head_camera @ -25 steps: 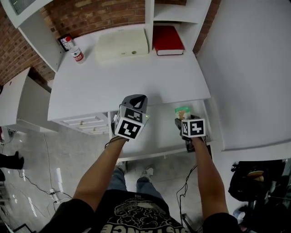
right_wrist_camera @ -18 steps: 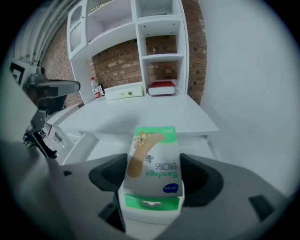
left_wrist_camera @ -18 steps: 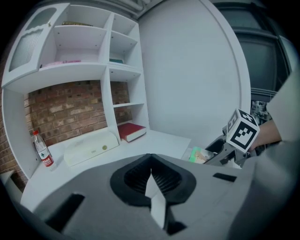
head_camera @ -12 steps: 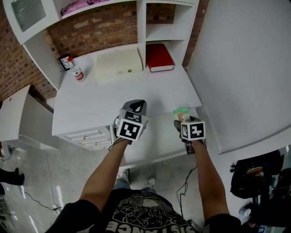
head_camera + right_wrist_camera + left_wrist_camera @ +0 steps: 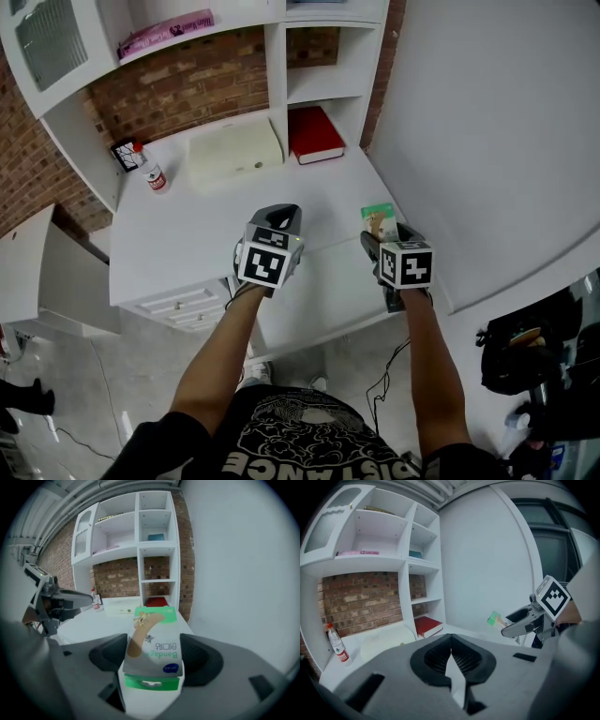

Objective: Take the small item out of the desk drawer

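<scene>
Desk (image 5: pixel 202 220) as reference: the drawer (image 5: pixel 323 309) under its front edge is still pulled out. Left gripper (image 5: pixel 451 658) sits over the desk's front edge, jaws closed on nothing. Right gripper (image 5: pixel 151 660) clamps wide on the green bandage box (image 5: pixel 378 221). Change: a second ago the box was low over the drawer; now it's up at the desk's front right corner, clear of it. Extraction looks done, set-down likely next. Red book (image 5: pixel 314 134) at the desk's back is untouched.

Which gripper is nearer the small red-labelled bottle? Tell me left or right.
Left. The left gripper hangs over the desk's middle, right of the bottle; the right gripper, shut on a bandage box, is farther right.
</scene>
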Demonstrator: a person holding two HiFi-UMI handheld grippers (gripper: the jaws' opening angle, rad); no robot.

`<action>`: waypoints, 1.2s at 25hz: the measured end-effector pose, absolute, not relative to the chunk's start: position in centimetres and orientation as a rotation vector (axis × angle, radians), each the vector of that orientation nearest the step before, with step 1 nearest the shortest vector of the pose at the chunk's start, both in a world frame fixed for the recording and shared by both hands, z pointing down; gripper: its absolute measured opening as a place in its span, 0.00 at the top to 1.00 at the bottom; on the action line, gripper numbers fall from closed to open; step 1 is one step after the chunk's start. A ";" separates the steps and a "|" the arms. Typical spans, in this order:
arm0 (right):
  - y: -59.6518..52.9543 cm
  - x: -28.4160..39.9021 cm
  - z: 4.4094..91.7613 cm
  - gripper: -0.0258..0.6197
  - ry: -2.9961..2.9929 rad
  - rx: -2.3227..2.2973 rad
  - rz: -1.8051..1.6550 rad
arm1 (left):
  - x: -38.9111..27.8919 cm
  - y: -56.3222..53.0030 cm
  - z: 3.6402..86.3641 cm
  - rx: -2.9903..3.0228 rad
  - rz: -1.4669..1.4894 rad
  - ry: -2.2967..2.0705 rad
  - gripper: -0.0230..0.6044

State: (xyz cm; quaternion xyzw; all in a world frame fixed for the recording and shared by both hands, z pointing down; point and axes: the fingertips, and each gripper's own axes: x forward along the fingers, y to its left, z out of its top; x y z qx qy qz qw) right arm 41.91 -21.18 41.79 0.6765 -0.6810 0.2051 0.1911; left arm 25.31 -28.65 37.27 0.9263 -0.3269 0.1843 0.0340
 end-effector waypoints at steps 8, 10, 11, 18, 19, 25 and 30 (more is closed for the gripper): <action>-21.1 41.4 35.2 0.42 -1.945 2.069 0.430 | 25.7 -29.2 34.8 2.907 0.519 -0.923 0.95; -20.9 41.3 33.9 0.42 -1.944 2.107 0.389 | 25.9 -29.4 34.0 2.925 0.505 -0.906 0.95; -20.8 41.3 33.3 0.42 -1.943 2.126 0.370 | 26.0 -29.4 33.7 2.936 0.499 -0.898 0.95; -19.5 41.5 30.5 0.42 -1.929 2.243 0.278 | 27.3 -29.0 31.9 3.004 0.452 -0.831 0.95; -19.3 41.6 30.2 0.42 -1.925 2.256 0.264 | 27.5 -28.8 31.7 3.011 0.448 -0.820 0.95; -18.5 42.0 29.5 0.42 -1.913 2.302 0.230 | 28.9 -27.9 31.3 3.044 0.427 -0.761 0.95; -18.0 42.1 29.1 0.42 -1.911 2.311 0.219 | 29.1 -27.6 31.3 3.048 0.428 -0.753 0.95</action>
